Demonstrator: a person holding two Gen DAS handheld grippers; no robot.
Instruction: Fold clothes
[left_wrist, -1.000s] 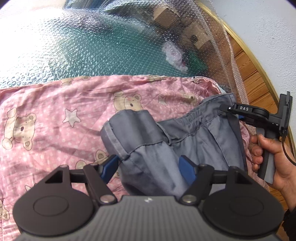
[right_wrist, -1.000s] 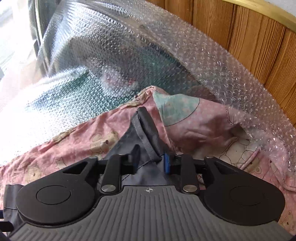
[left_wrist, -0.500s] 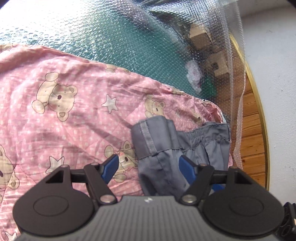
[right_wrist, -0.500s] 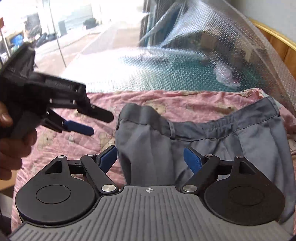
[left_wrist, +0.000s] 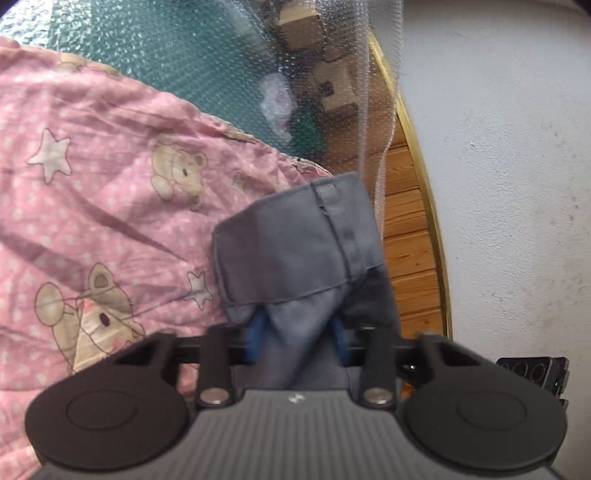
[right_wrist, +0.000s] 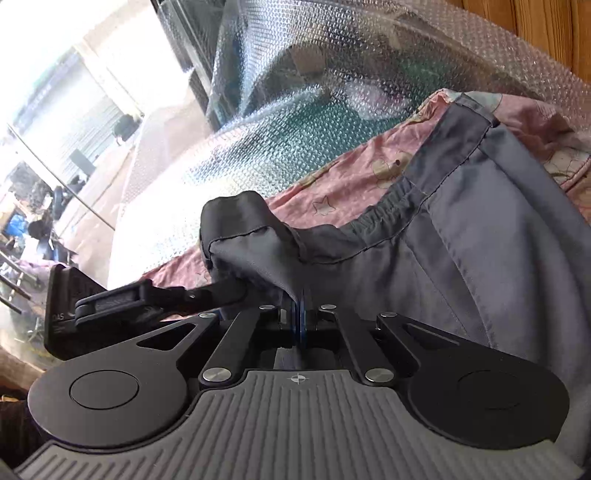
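With both jaws pinched onto the grey trousers (right_wrist: 480, 258) — left gripper (left_wrist: 297, 334), right gripper (right_wrist: 300, 317) — we judge uneven pulling could slip the bunched cloth free.

Open pink blanket (left_wrist: 110, 206) lies leftward (bubble wrap (left_wrist: 229, 62) behind), a wooden headboard (left_wrist: 410, 236) blocking the right.

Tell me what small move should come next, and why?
Probably lift both tongs together and carry the gray shorts across to fold them. The left tongs and the right tongs have just closed on its cloth, which lies bunched on the pink bear blanket.
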